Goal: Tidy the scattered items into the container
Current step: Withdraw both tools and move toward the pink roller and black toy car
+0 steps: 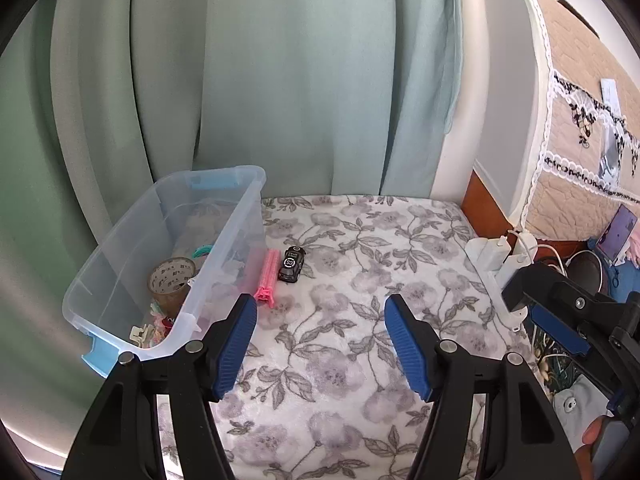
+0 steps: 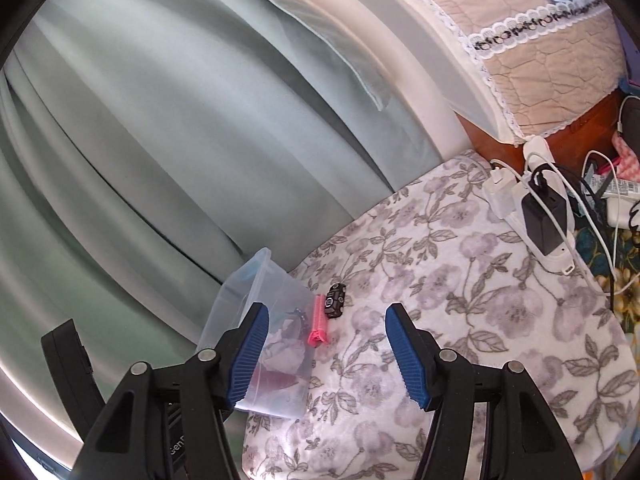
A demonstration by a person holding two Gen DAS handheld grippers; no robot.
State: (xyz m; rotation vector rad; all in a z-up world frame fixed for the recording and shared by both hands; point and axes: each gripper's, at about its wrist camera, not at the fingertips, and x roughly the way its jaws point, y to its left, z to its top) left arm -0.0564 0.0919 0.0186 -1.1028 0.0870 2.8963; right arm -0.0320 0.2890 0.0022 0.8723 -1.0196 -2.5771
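A clear plastic bin [image 1: 224,248] stands at the left on the floral cloth [image 1: 360,280]; it holds a tape roll [image 1: 172,276], a teal ring and small clips. A pink ribbed clip [image 1: 267,276] and a small black toy car [image 1: 292,264] lie on the cloth just right of the bin. My left gripper [image 1: 320,344] is open and empty, above the cloth in front of them. My right gripper [image 2: 324,352] is open and empty, farther back; the bin [image 2: 260,280], pink clip [image 2: 319,320] and car [image 2: 335,300] lie ahead of it. The right gripper also shows in the left wrist view [image 1: 568,320].
Green curtains [image 1: 280,80] hang behind the cloth. A white power strip with chargers and cables [image 2: 536,208] sits at the cloth's right edge. A quilted, lace-trimmed cover [image 2: 540,40] and wooden furniture stand at the right.
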